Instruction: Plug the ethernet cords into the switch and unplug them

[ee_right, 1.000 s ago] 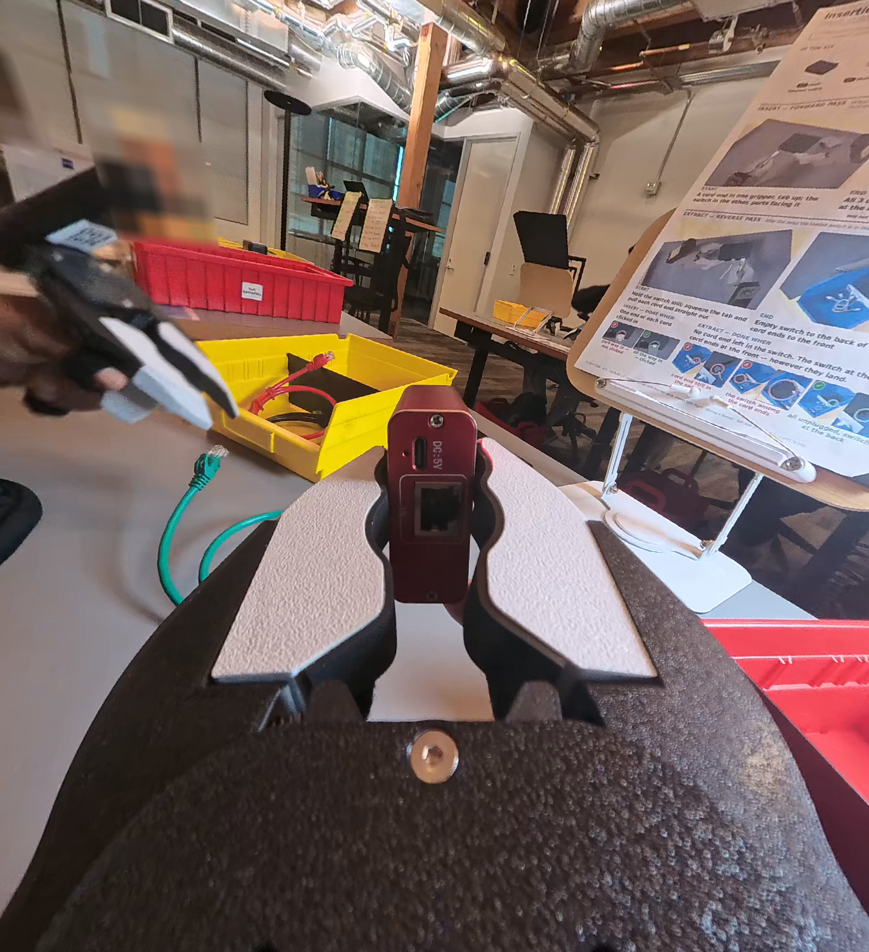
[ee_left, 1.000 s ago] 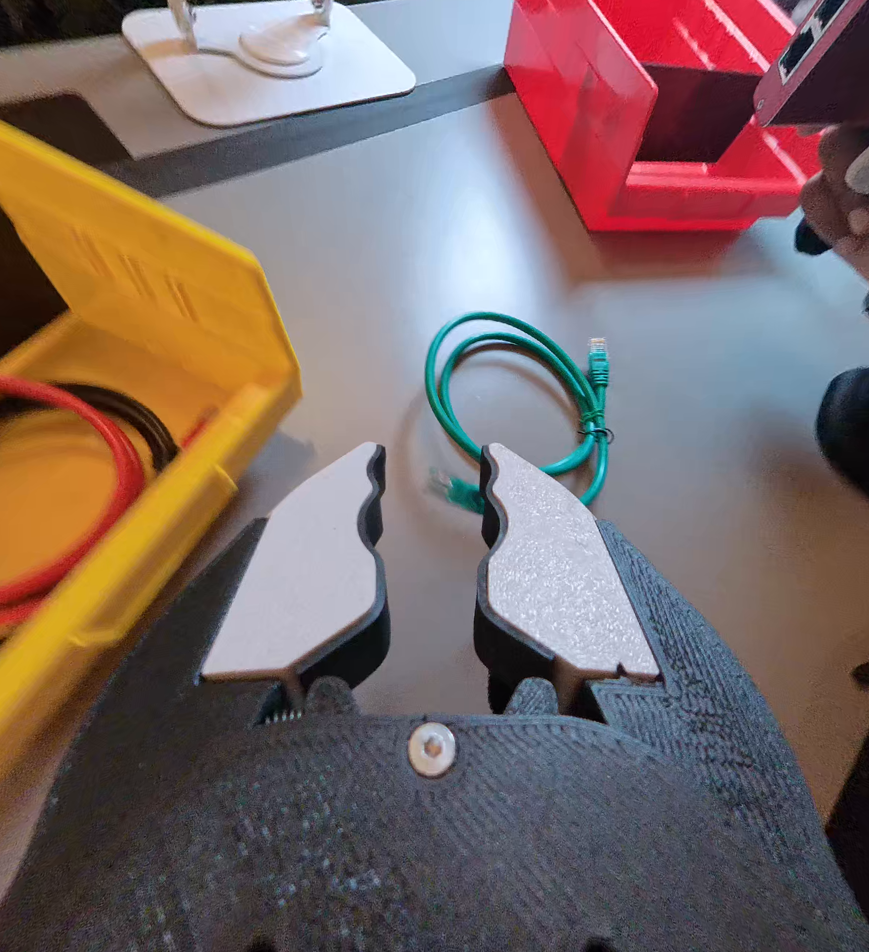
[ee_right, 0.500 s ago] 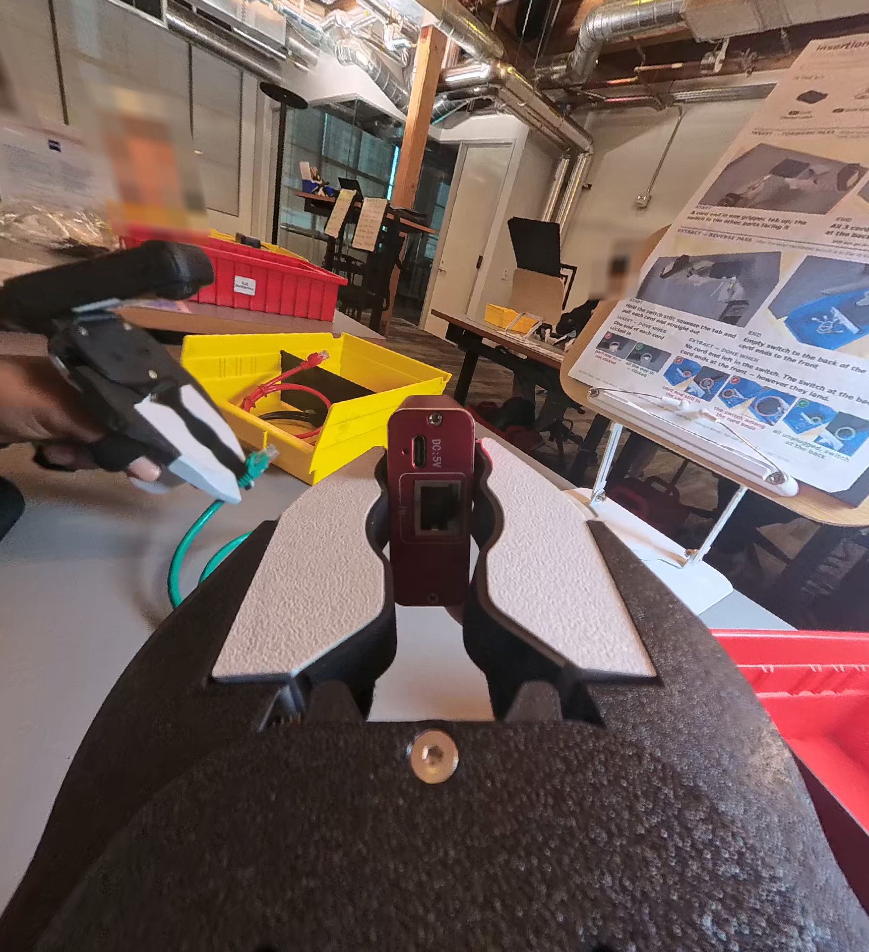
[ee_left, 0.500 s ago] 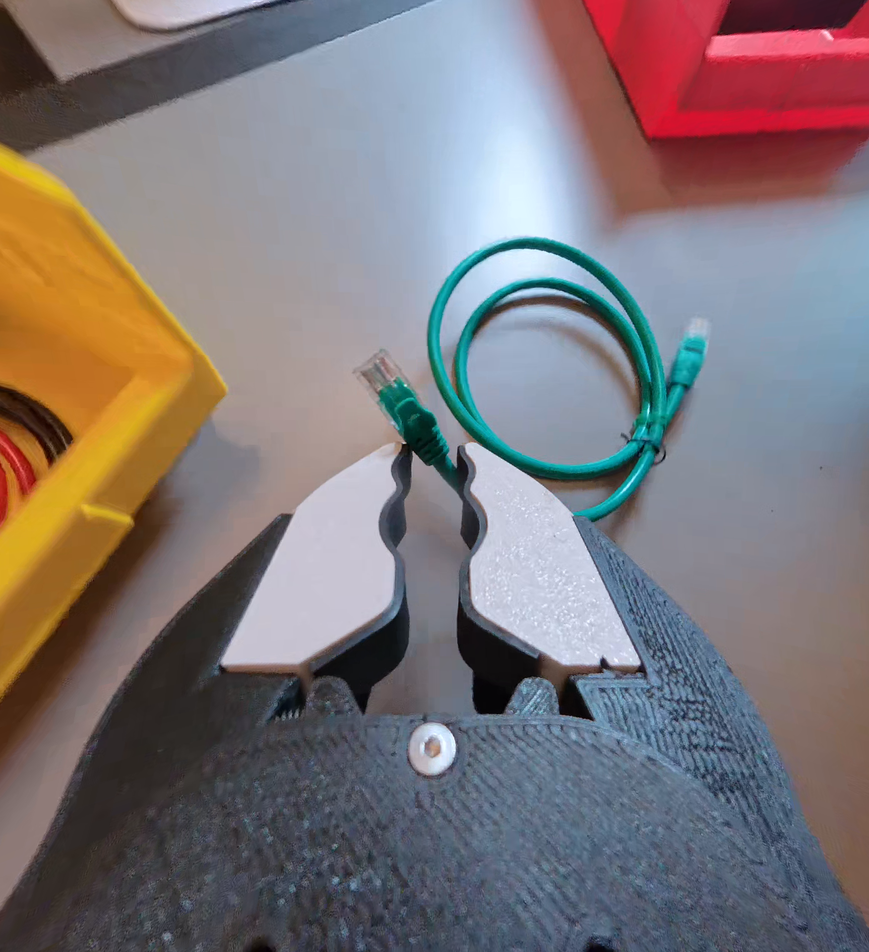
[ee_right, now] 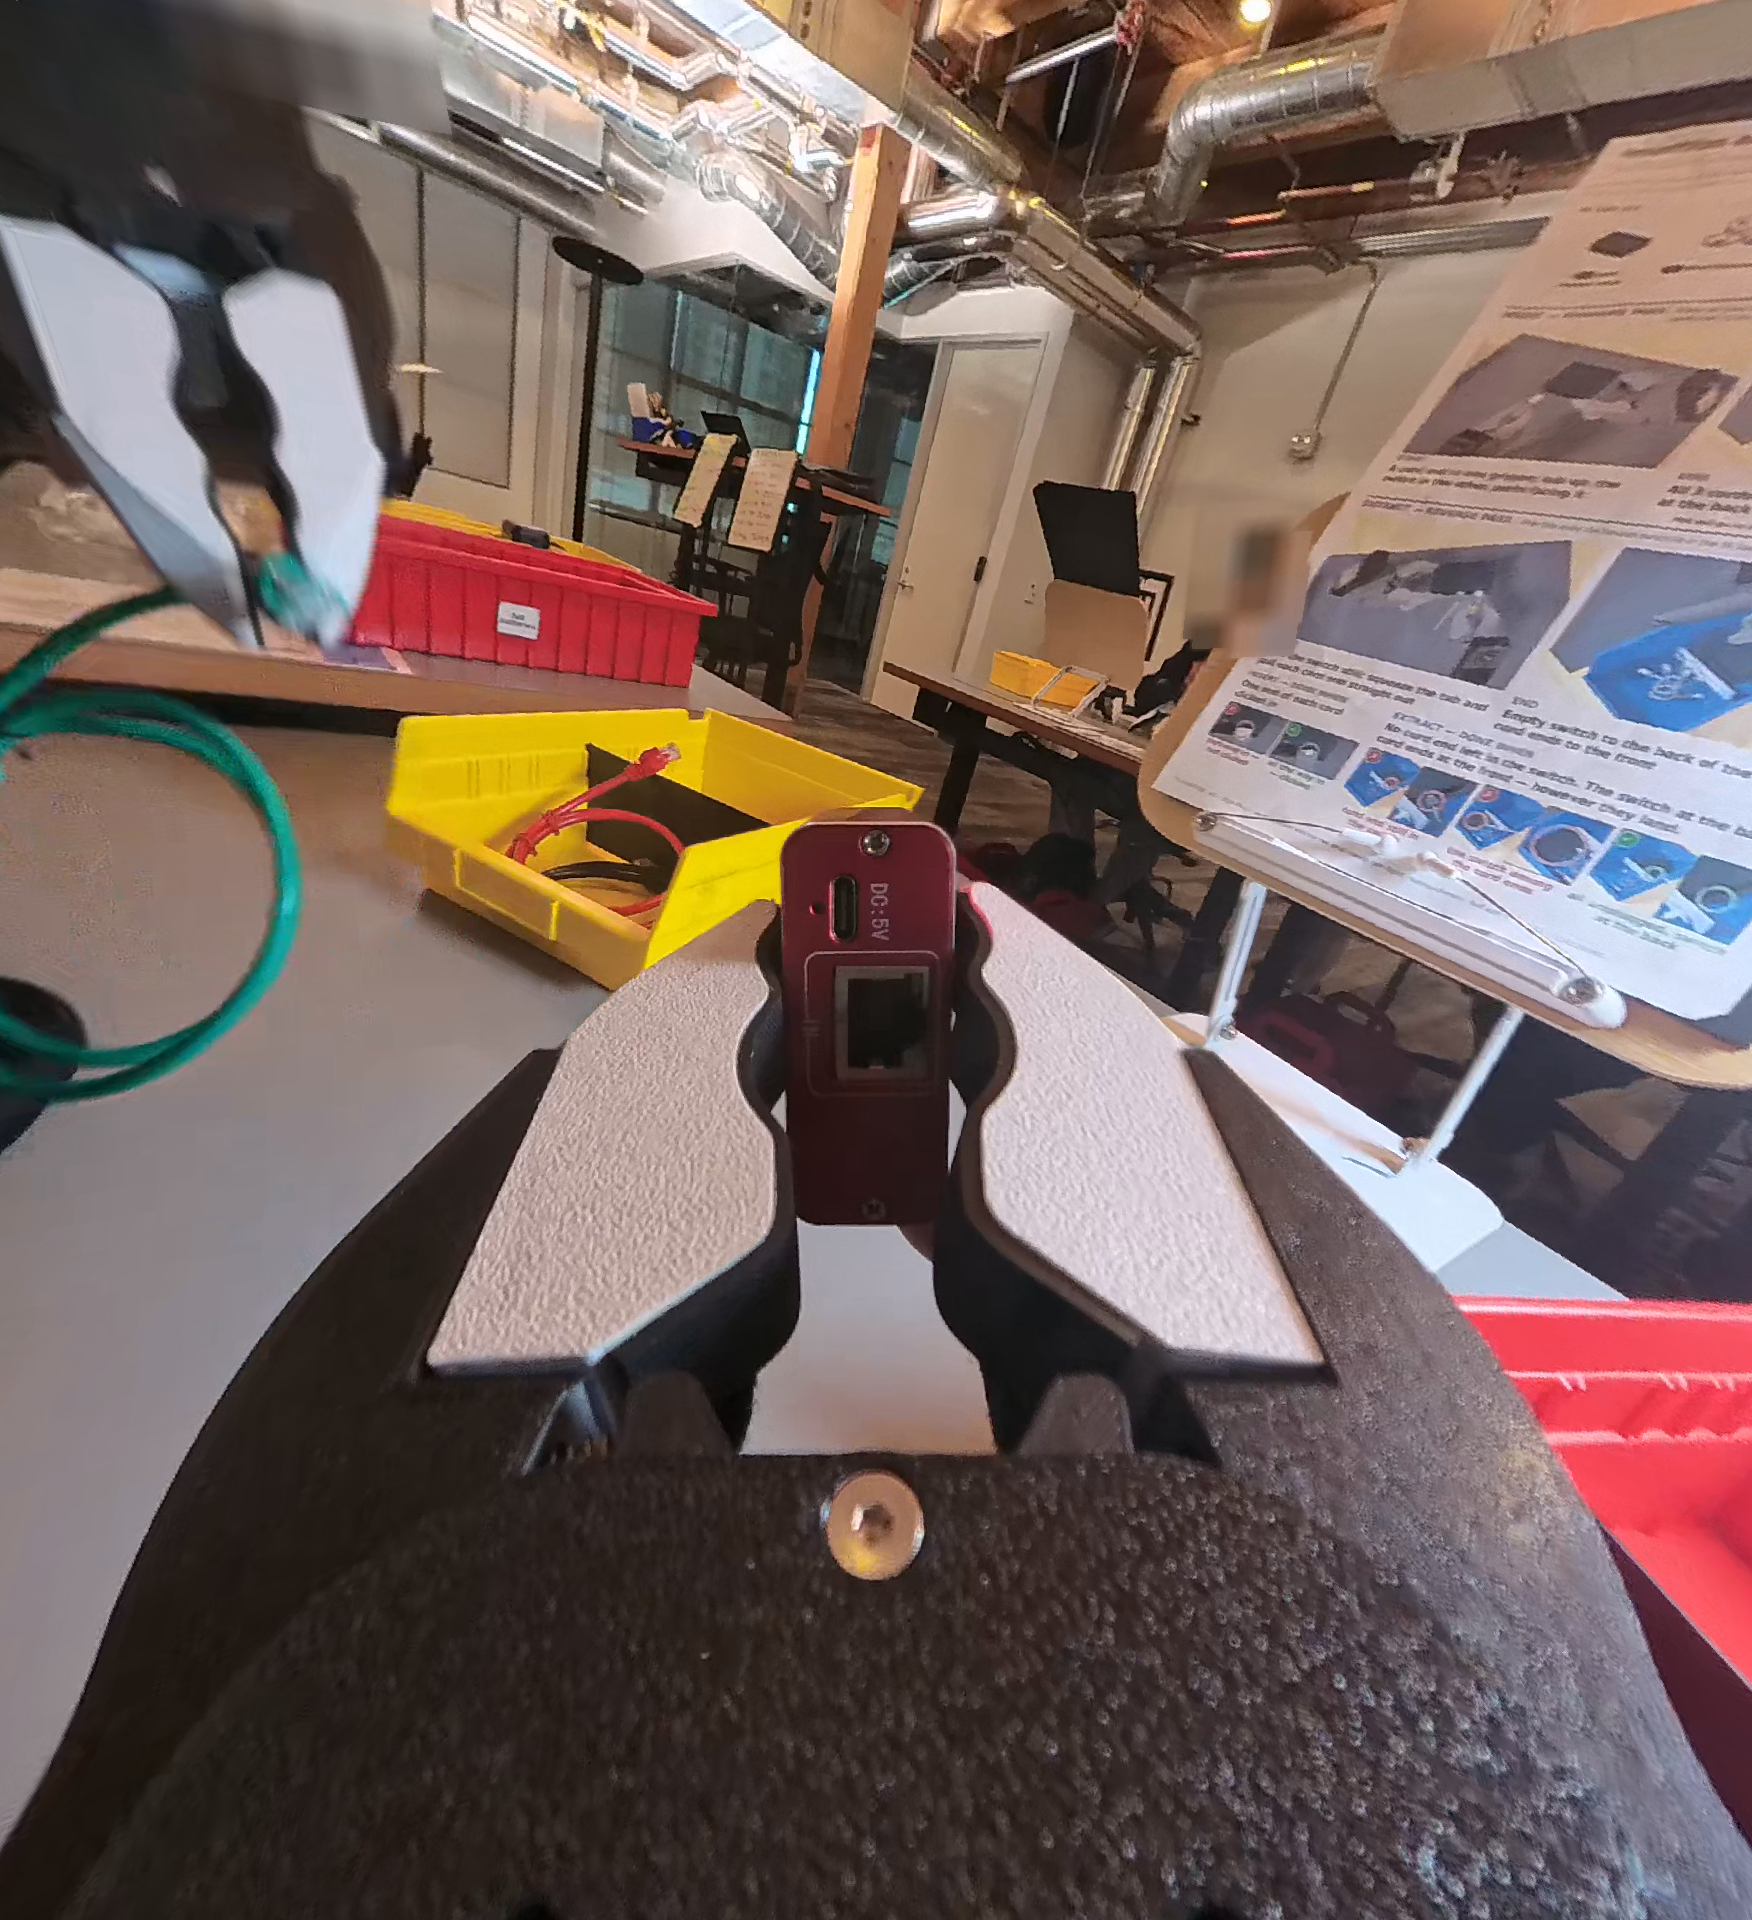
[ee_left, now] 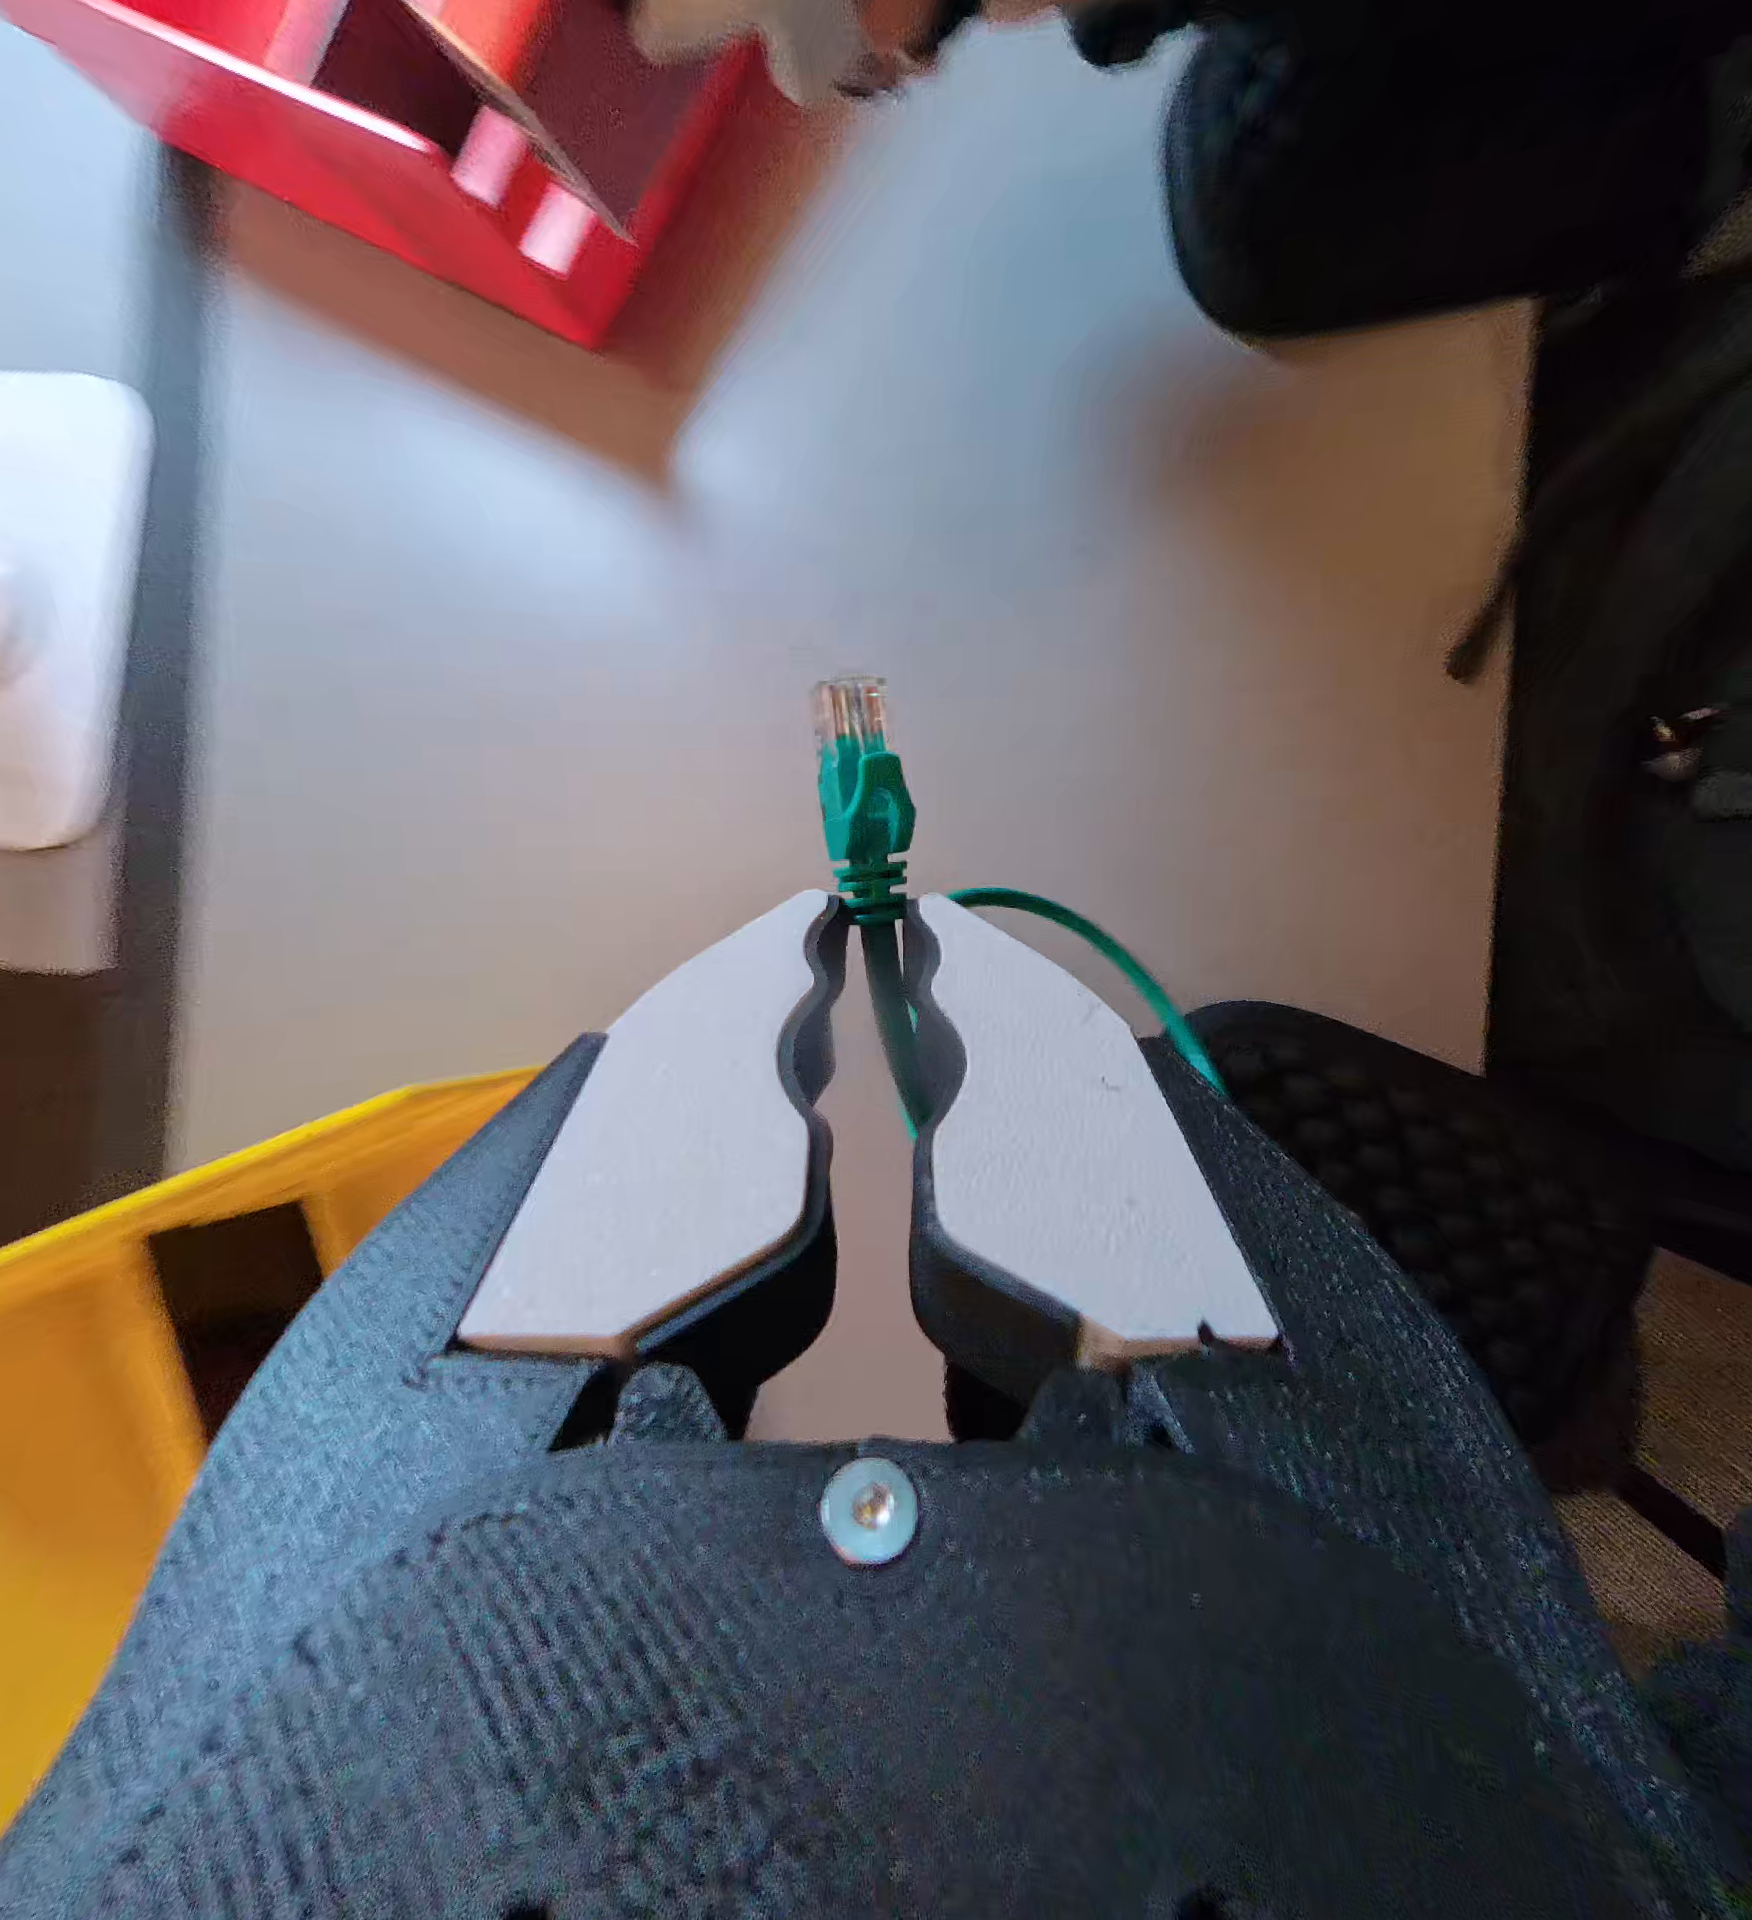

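Upright, green cord plug point(ee_left: 859, 774) forward-pointing.

Grey worktop point(ee_right: 176, 1195) has a yellow bin point(ee_right: 581, 831) sitting on it, with a red bin point(ee_right: 1682, 1455) and white stand base point(ee_right: 1371, 1174) off to the yellow bin's right.

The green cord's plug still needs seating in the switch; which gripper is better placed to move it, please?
Left, likely: the left gripper already pinches the green cord, plug forward, while the right gripper steadies the switch.
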Motion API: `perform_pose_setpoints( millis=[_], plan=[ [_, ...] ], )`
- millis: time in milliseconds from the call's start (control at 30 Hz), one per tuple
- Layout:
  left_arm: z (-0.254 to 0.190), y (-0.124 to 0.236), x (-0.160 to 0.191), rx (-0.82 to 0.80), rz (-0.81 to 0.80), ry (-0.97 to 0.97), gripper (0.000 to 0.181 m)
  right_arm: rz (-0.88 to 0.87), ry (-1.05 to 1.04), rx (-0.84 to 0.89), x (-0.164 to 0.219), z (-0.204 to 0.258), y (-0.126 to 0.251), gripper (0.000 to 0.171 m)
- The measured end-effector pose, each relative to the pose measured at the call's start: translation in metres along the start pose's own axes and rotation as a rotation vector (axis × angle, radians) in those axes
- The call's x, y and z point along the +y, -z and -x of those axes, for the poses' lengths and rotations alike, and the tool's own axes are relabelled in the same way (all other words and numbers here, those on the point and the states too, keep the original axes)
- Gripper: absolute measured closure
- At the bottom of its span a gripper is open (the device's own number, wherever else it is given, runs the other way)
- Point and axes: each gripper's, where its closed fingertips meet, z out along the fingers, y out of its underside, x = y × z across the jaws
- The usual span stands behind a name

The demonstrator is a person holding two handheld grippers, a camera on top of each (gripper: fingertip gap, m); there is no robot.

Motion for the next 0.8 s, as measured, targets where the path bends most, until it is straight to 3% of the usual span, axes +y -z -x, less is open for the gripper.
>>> perform_pose_setpoints(
  millis=[33, 167, 267, 433, 567, 667, 800],
  plan=[
    [-0.003, -0.023, 0.006, 0.058, 0.019, 0.012, 0.171, -0.002, 0.012, -0.019, 0.001, 0.004, -0.001, 0.144],
    [-0.002, -0.121, 0.029, 0.186, 0.005, 0.096, 0.171, -0.011, 0.000, -0.163, 0.003, 0.025, 0.001, 0.145],
    [0.010, -0.154, 0.027, 0.172, -0.099, 0.157, 0.171, -0.006, -0.027, -0.230, 0.006, 0.033, 0.003, 0.144],
    [0.034, -0.130, -0.022, 0.055, -0.472, 0.210, 0.147, -0.051, -0.117, -0.301, 0.002, 0.043, 0.002, 0.144],
    [0.012, -0.111, -0.068, 0.029, -0.724, 0.129, 0.135, -0.157, -0.219, -0.371, -0.017, 0.062, -0.003, 0.144],
    [0.002, -0.110, -0.083, -0.033, -0.761, 0.068, 0.149, -0.140, -0.223, -0.423, -0.012, 0.081, -0.009, 0.144],
    [0.003, -0.110, -0.064, -0.134, -0.652, -0.070, 0.152, 0.026, -0.118, -0.458, 0.010, 0.091, -0.012, 0.144]
  ],
)
